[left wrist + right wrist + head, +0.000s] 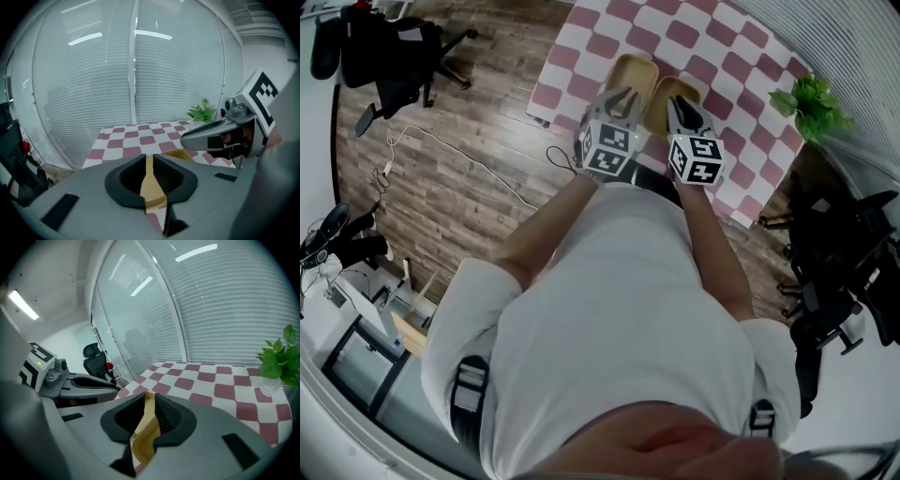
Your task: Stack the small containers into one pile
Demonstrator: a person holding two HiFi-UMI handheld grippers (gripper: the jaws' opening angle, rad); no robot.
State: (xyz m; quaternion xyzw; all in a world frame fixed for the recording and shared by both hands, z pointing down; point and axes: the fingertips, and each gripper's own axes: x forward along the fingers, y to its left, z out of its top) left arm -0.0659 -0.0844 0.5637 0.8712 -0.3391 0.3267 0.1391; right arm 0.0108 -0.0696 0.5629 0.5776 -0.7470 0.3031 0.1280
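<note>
The left gripper [149, 161] fingers [123, 185] pinch a tan container [151, 190] wall above the checkered cloth [126, 143], right gripper [187, 139] alongside

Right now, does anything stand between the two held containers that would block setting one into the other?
Nothing visible does. The left gripper holds the left container and the right gripper holds the right container, side by side over the checkered table. The plant stands off at the table's right edge, clear of both.
</note>
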